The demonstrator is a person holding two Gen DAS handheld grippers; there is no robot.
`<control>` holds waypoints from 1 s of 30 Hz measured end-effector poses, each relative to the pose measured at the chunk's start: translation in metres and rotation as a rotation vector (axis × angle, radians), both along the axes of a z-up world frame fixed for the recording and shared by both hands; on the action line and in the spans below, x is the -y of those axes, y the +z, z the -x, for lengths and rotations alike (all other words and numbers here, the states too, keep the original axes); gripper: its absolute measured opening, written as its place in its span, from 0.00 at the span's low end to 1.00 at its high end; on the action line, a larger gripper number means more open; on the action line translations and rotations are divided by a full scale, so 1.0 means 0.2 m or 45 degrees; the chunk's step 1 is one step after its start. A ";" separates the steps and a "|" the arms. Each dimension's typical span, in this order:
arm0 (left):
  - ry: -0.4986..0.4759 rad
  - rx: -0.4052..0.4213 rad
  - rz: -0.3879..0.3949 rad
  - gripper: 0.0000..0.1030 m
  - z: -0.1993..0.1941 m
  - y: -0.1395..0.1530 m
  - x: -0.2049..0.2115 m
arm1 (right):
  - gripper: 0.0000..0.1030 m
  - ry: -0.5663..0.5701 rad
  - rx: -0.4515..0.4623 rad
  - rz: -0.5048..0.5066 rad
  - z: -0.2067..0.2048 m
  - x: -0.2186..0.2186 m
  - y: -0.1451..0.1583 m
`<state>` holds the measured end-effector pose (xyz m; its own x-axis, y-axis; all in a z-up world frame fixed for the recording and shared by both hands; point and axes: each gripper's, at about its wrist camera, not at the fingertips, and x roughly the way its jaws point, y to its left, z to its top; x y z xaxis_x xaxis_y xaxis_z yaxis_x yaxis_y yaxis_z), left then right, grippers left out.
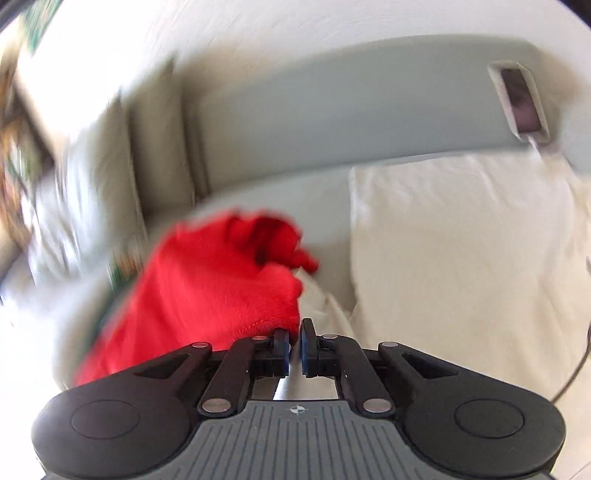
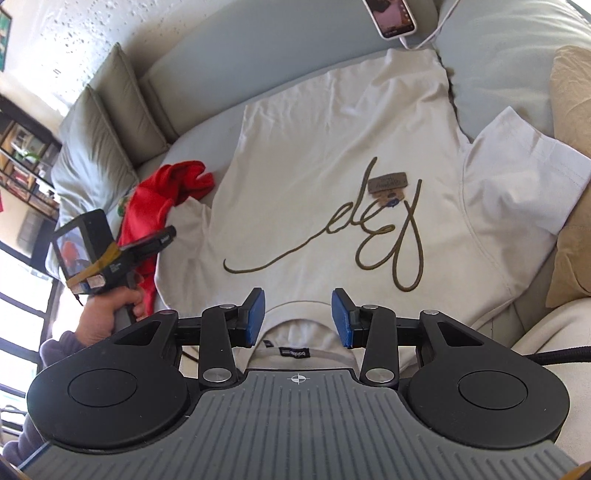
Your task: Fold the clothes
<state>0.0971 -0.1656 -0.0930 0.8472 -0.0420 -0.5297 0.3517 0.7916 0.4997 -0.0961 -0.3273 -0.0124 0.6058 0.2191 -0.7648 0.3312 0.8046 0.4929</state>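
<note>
A cream T-shirt (image 2: 314, 177) with brown script lettering lies spread flat on a grey sofa, collar toward me. My right gripper (image 2: 298, 317) is open and empty, hovering just above the collar. My left gripper (image 1: 294, 349) has its jaws nearly closed with a thin gap; nothing clearly shows between the pads. It sits at the shirt's left edge (image 1: 461, 258), next to a crumpled red garment (image 1: 214, 288). The left gripper (image 2: 162, 236) also shows in the right wrist view, held in a hand beside the red garment (image 2: 159, 199).
A phone (image 2: 393, 16) on a white cable lies at the sofa back. Grey cushions (image 2: 103, 122) stand at the left, a tan cushion (image 2: 572, 177) at the right. A bookshelf and window are at far left.
</note>
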 end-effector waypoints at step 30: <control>0.439 -0.576 0.504 0.22 -0.56 -0.12 -0.54 | 0.42 -0.032 -0.048 -0.107 0.06 0.09 -0.06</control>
<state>0.2098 -0.0579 -0.1180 0.5465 -0.0728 -0.8343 0.1531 0.9881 0.0141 -0.1079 -0.3449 -0.0252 0.5828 0.2689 -0.7668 0.3702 0.7522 0.5451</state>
